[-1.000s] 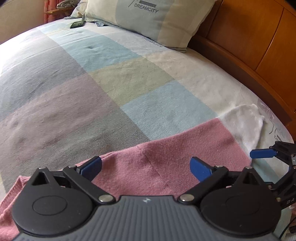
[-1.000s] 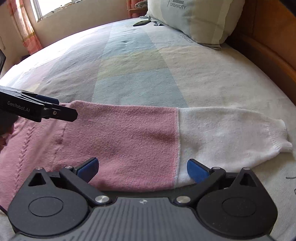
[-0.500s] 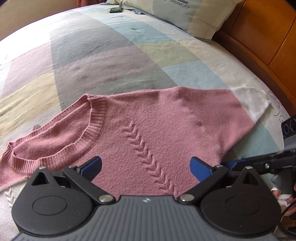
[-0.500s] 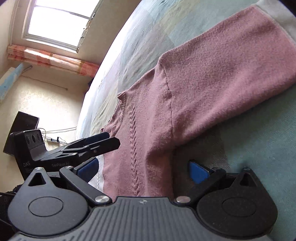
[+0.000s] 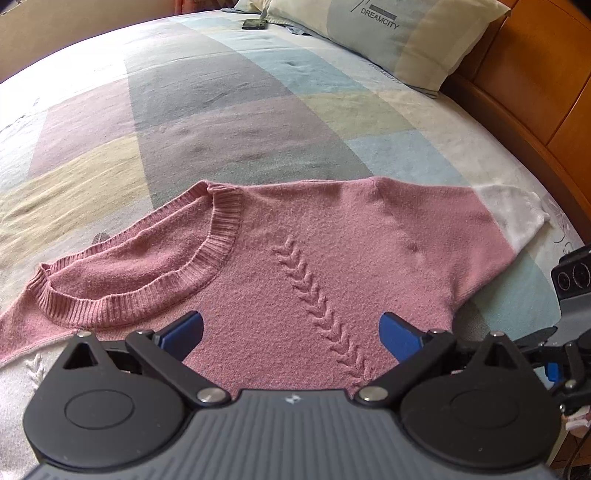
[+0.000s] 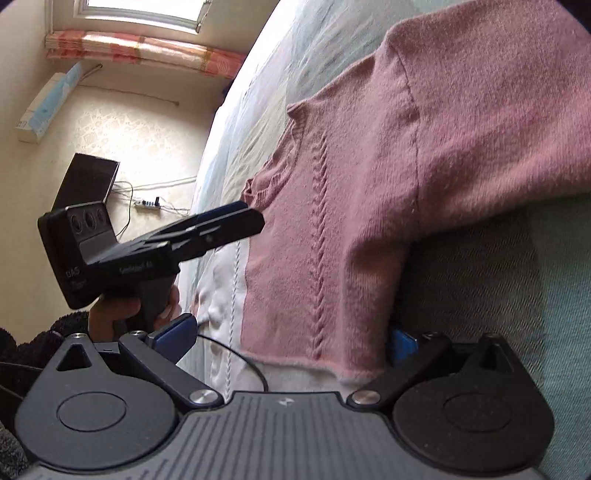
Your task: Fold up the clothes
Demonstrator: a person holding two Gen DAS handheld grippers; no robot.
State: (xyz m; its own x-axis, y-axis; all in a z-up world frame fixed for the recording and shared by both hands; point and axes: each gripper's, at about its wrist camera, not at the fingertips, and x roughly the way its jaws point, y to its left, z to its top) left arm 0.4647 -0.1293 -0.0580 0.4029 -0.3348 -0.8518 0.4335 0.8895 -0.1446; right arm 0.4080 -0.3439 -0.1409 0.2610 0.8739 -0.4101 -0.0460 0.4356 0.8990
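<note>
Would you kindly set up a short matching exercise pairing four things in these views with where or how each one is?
Things:
1. pink sweater
2. pillow
3. left gripper
4. dark phone-like object

Places or states:
A. leaning against the wooden headboard
B. spread flat on the bed, neckline facing up
C. lying far off on the bed beside the pillow
D. open, poised above the sweater's front

Pairs: 1-B, 2-A, 3-D, 4-C

Pillow (image 5: 399, 33), wooden headboard (image 5: 528, 70), window (image 6: 144, 7), power strip (image 6: 147, 204)
</note>
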